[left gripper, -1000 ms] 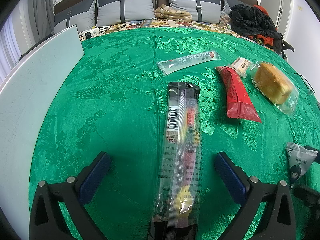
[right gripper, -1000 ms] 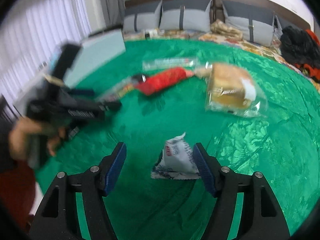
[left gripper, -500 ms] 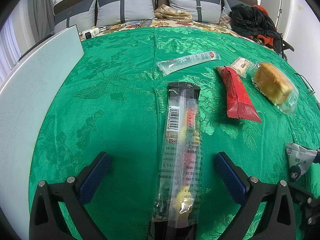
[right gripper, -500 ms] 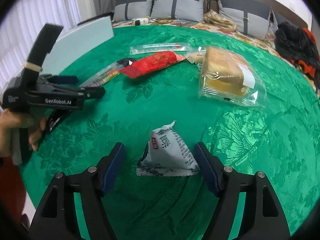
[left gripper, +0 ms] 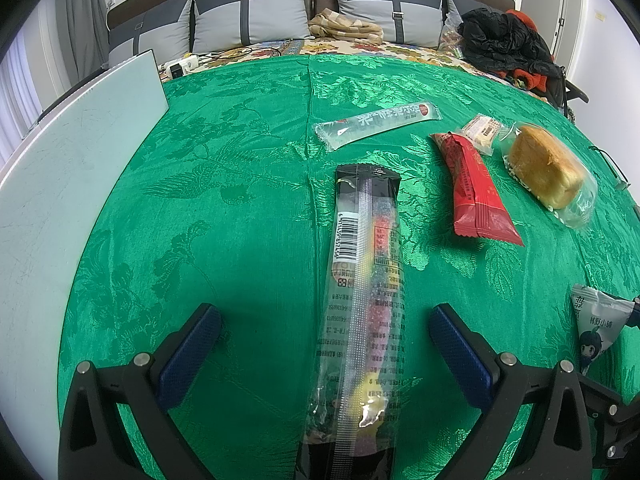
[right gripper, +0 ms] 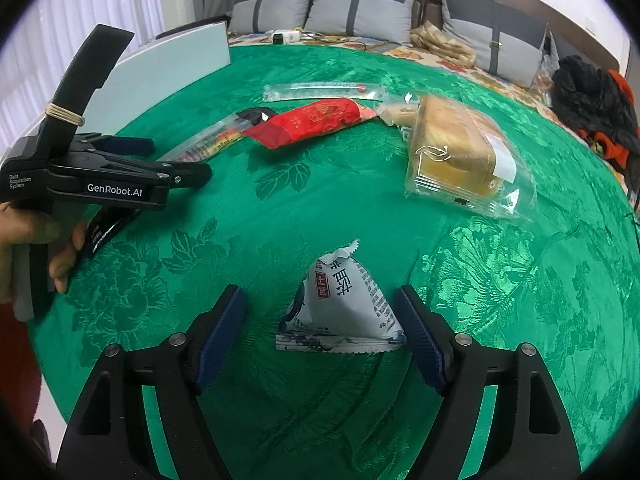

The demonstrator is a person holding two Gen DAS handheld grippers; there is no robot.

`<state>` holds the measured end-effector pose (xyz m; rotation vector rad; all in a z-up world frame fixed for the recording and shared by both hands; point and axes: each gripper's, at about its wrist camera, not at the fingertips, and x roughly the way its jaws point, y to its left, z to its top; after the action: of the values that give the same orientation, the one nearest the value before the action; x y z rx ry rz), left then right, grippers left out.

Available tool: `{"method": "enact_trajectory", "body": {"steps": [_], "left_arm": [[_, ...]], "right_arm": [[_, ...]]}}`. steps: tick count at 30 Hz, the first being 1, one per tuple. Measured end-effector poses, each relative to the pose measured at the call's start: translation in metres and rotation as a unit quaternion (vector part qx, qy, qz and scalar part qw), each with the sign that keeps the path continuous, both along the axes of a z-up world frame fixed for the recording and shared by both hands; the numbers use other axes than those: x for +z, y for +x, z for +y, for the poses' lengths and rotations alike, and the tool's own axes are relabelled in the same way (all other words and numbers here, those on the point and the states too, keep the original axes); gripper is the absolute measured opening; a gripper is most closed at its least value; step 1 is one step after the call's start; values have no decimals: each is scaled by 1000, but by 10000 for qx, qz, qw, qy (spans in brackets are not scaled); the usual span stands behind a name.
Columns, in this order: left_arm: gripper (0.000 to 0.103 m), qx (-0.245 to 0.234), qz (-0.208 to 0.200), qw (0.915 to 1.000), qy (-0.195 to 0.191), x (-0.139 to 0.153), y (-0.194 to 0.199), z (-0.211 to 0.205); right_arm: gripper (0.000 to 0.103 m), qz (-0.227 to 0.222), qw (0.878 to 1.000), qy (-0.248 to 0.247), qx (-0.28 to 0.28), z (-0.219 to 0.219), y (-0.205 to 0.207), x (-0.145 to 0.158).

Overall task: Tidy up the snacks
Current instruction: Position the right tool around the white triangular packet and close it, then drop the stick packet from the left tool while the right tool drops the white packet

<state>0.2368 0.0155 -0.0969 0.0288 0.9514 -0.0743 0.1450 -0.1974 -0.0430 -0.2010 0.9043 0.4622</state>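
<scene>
The right gripper (right gripper: 320,320) is opening, its jaws either side of a white triangular packet (right gripper: 340,308) on the green tablecloth (right gripper: 500,280). The left gripper (left gripper: 320,344) stands wide apart around a long clear candy packet (left gripper: 362,300), not pressing it.

A green floral tablecloth (left gripper: 240,208) covers the table. On it lie a long clear candy pack (left gripper: 366,280), a red wrapper (left gripper: 474,192), bagged bread (left gripper: 548,168), a clear stick packet (left gripper: 376,124), a small biscuit packet (left gripper: 482,130) and a white triangular pouch (right gripper: 344,304).
</scene>
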Motion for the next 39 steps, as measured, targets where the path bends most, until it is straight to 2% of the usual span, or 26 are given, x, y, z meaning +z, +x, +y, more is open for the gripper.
{"method": "enact_trajectory", "body": {"steps": [10, 15, 18, 19, 20, 21, 22, 24, 26, 30, 33, 34, 35, 39], "left_arm": [[103, -1, 19, 10000, 4, 0, 0, 0], [102, -140, 617, 9980, 52, 6, 13, -3], [80, -406, 640, 9971, 78, 12, 8, -9], [63, -561, 607, 9965, 92, 15, 4, -14], [37, -724, 579, 9956, 116, 18, 1, -19], [27, -802, 557, 9948, 286, 20, -1, -23], [17, -903, 614, 9936, 299, 21, -2, -25], [14, -952, 716, 9928, 87, 23, -6, -22], [13, -879, 730, 9930, -315, 26, -17, -11], [13, -680, 585, 9902, -1071, 39, -46, 13], [13, -614, 439, 9874, -1388, 57, -67, 25], [13, -594, 360, 9863, -1495, 66, -75, 31], [13, -576, 295, 9852, -1584, 74, -83, 36], [13, -433, -80, 9802, -1931, 109, -109, 65]], "right_arm": [[81, 4, 10000, 7, 1, 0, 0, 0], [81, 10, 10000, 53, -20, 0, 0, 0], [81, 107, 9994, 243, -221, -10, 2, 1], [81, 215, 9986, 403, -267, -15, 3, 3], [80, 379, 9970, 591, -319, -21, 5, 5], [80, 523, 9953, 720, -390, -27, 7, 7], [81, 640, 9932, 846, -485, -35, 8, 10], [81, 795, 9888, 1093, -630, -48, 6, 16], [81, 871, 9884, 1116, -551, -52, 0, 23], [80, 564, 9979, 286, -113, -22, -7, 29], [75, 478, 9985, 196, -176, -9, 8, 26], [48, 645, 9973, 210, -287, -11, 17, 22], [38, 878, 9953, 210, -353, -14, 22, 17], [36, 1021, 9925, 368, -565, -21, 19, 32]]}}
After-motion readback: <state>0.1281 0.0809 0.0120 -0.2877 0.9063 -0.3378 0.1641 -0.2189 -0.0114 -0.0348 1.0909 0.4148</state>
